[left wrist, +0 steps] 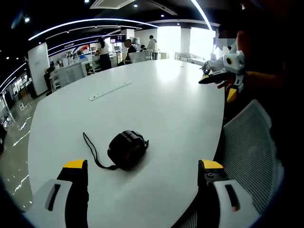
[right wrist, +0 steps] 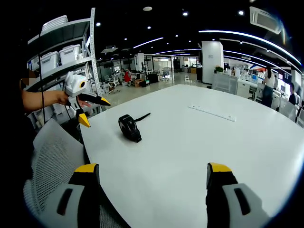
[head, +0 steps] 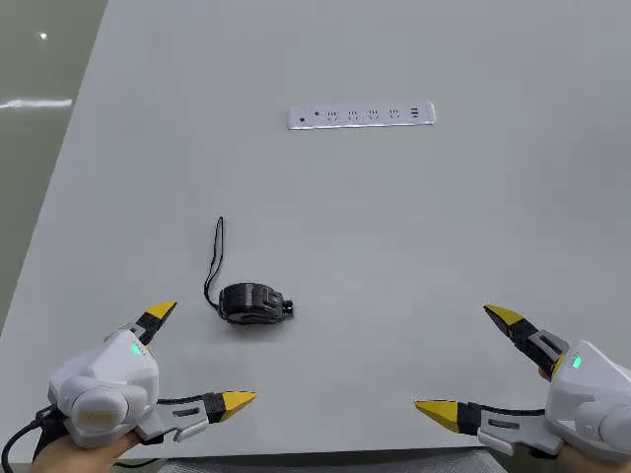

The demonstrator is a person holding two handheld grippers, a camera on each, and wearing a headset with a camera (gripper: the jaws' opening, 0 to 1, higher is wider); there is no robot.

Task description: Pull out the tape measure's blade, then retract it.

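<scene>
At the near edge of the table, the left gripper and the right gripper were held with their jaws spread wide, and nothing was caught between the yellow tips of either. Nothing was touched by them. Both were hung just over the front edge, well apart from each other.

The tape measure was seen lying on the tabletop just ahead of the left gripper, nearer to it than to the right one. Its black case was closed up and no blade could be seen drawn out. A small tab at the case's right side in the head view was taken to be the blade's hook, though it was too small for that to be told for certain. A black wrist strap was trailed from the case away from the person.

Nothing of the task was judged to have been done: the case was not yet gripped, and the pull and the retraction were both left.

Bare tabletop was seen all round the case. The power strip lay well apart on the far side. The table's left edge ran slantwise to the left of the tape, so more open room for a pull was judged to lie to the right. A mesh chair back was seen just beside the near edge.
</scene>
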